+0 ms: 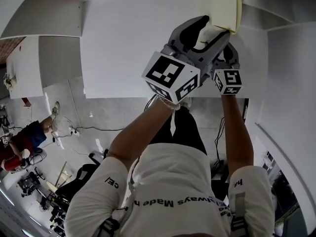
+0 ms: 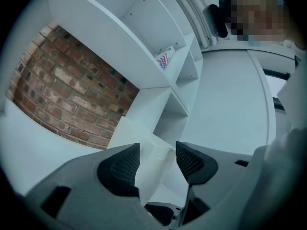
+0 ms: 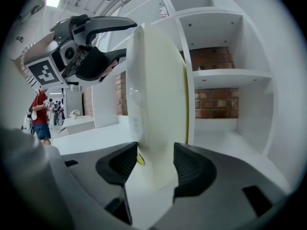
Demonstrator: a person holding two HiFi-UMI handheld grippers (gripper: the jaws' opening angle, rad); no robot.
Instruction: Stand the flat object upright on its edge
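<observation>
My right tool (image 3: 154, 163) pinches the lower part of the flat cream board (image 3: 158, 85), with both pads pressed on its broad faces. The board stands upright, with a thin yellow strip along one side, in front of the white shelves (image 3: 218, 30). My left tool (image 2: 157, 158) grips the same board higher up, near its top, pads tight on either side. From my head, the board is over the far right corner of the white tabletop (image 1: 123, 43). I cannot tell whether its bottom edge touches the tabletop.
</observation>
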